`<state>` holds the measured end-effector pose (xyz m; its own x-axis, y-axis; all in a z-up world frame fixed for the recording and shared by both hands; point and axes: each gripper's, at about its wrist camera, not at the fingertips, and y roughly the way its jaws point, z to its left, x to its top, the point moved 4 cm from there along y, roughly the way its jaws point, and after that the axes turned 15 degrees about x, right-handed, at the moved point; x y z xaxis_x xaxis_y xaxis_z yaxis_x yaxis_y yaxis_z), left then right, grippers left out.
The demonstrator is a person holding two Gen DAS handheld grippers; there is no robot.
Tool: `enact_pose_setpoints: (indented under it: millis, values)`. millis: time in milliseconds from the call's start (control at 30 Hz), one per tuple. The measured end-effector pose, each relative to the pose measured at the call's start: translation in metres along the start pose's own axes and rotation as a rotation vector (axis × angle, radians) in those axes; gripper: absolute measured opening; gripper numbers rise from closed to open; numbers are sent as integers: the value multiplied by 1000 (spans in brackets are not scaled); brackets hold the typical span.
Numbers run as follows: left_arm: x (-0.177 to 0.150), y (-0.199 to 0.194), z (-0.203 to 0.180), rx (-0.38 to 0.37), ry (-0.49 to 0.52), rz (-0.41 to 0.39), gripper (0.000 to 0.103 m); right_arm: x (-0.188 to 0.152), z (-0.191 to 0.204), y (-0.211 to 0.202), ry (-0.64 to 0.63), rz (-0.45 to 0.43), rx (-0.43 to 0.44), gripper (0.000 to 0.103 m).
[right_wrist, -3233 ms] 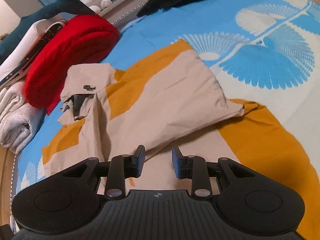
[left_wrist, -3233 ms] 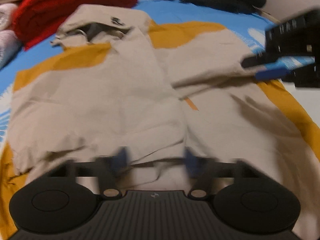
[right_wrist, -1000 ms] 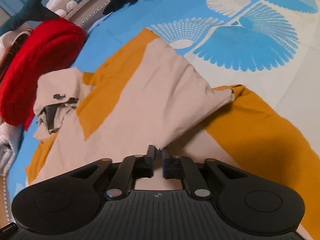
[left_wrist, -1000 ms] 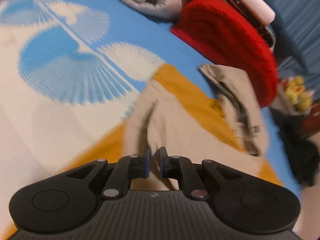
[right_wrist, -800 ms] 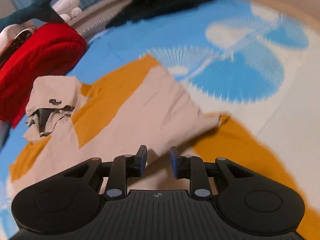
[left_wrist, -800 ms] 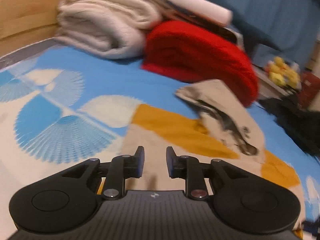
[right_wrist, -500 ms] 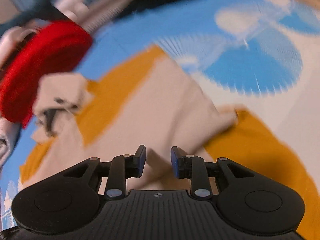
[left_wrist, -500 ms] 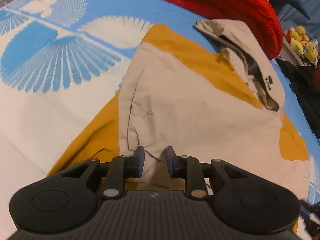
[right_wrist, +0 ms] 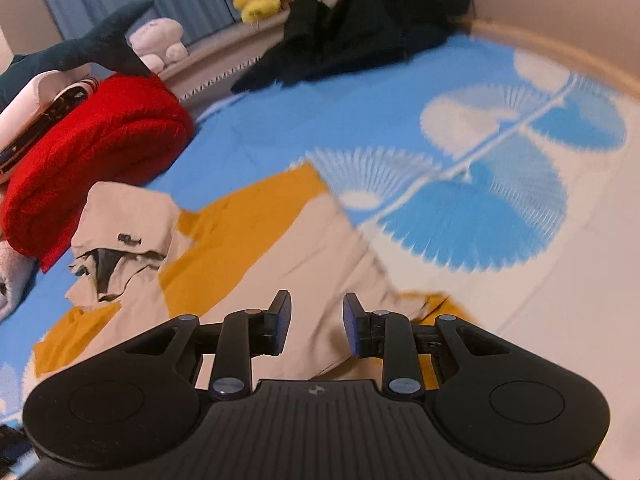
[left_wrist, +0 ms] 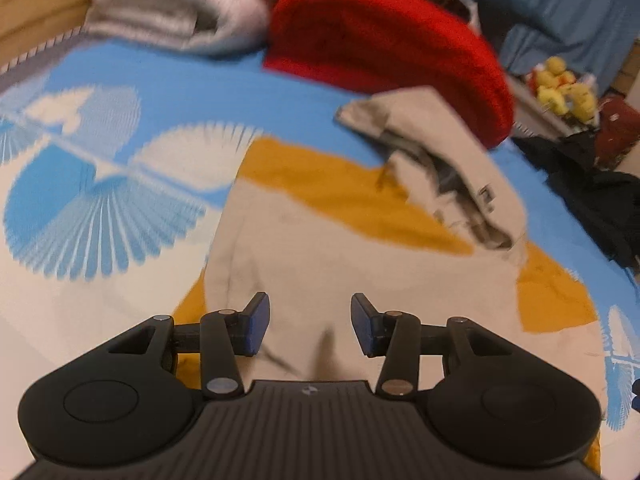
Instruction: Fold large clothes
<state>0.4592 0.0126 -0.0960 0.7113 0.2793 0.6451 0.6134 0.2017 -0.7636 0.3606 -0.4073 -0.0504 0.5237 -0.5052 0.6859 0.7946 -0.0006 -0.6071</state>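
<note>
Left hand-held gripper (left_wrist: 307, 326) opening, right hand-held gripper (right_wrist: 315, 326) released, above beige-and-mustard jacket (left_wrist: 320, 248).

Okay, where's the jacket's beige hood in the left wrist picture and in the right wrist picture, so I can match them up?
Left wrist: the beige hood lies upper right of centre, running down toward the right.
Right wrist: it sits at middle left, crumpled.
Shared landmark: the red knit bundle just beyond the hood.

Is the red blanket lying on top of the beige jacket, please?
No, the red blanket lies beside the beige jacket, beyond its hood.
</note>
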Motion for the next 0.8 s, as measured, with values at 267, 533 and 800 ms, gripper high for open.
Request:
enact_pose_setpoints:
  millis: [267,533,800]
  values:
    - [13,-23,-11,-55,86,-118,16,13,-11,-27,-58,-45,-19,30]
    - [39,-26,-25,-51,226,-199,8,27,-34,-36,-38,-36,-64,30]
    - [142,29,-92,-141,183,-169,9,28,-42,-39,-41,-21,-37,9]
